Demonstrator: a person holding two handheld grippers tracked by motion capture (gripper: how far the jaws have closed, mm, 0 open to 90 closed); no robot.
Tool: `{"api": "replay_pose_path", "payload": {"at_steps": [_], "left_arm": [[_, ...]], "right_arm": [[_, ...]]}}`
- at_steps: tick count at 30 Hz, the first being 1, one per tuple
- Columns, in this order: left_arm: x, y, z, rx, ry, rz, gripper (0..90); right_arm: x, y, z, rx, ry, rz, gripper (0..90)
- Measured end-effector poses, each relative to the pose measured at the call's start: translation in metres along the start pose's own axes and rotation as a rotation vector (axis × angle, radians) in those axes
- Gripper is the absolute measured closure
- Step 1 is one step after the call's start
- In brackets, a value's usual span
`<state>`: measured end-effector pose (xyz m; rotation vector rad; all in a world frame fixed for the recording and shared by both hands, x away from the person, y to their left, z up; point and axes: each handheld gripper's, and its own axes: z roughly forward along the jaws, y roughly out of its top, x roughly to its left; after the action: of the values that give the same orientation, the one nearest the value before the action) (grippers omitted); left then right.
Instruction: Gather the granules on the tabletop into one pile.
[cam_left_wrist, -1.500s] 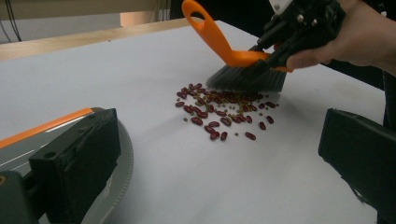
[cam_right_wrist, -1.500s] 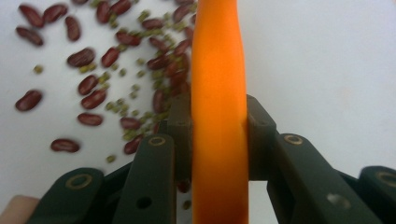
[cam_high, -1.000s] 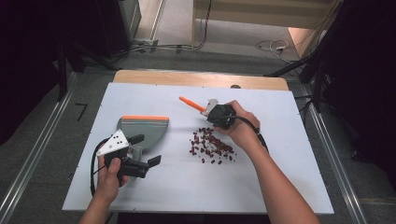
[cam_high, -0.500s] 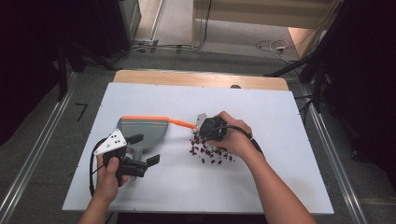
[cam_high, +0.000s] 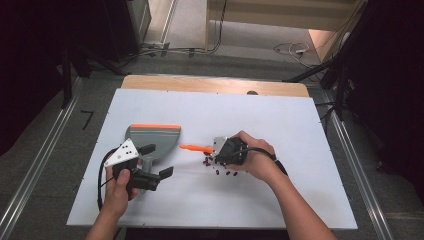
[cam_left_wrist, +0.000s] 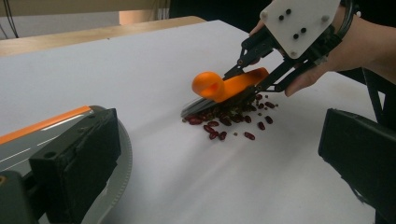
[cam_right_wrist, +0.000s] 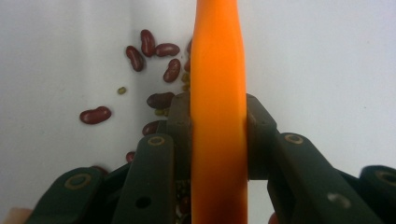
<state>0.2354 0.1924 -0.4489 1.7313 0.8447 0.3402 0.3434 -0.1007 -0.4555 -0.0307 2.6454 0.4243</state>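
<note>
High view: right gripper (cam_high: 216, 150), jaws clenched on the orange brush (cam_high: 196, 148), has swept left, herding beans (cam_high: 220, 167) across the counter (cam_high: 260, 115) toward the dustpan (cam_high: 152, 140), which the left gripper (cam_high: 150, 164) grasps by its handle; pile partly gathered, none inside yet.

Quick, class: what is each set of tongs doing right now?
Left tongs: closed on the dustpan handle.
Right tongs: closed on the orange brush, its bristles among the beans.
</note>
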Motion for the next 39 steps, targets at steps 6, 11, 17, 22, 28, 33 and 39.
{"api": "replay_pose_path", "payload": {"at_steps": [6,11,17,22,28,33,39], "left_arm": [[0.000,0.001,-0.001,-0.004,0.001,0.004,0.0],[0.000,0.001,-0.002,-0.013,0.002,0.001,0.0],[0.001,0.002,-0.004,-0.018,0.009,0.002,0.0],[0.002,0.001,-0.004,-0.013,0.015,0.004,0.0],[0.003,0.001,-0.005,-0.014,0.016,0.005,0.0],[0.004,0.000,-0.006,-0.014,0.019,0.004,0.0],[0.002,-0.001,-0.004,-0.006,0.020,0.005,0.0]], "right_arm": [[-0.007,-0.002,-0.014,-0.024,-0.075,0.049,68.6],[-0.014,0.010,-0.040,-0.051,-0.078,0.164,68.7],[-0.015,0.036,-0.050,-0.076,0.077,0.462,68.7],[-0.013,0.049,-0.036,-0.083,0.241,0.638,68.7],[-0.011,0.062,-0.004,-0.040,0.367,0.784,68.7],[-0.019,0.046,0.018,-0.010,0.372,0.911,68.7],[-0.027,0.017,0.021,-0.001,0.353,1.016,68.2]]}}
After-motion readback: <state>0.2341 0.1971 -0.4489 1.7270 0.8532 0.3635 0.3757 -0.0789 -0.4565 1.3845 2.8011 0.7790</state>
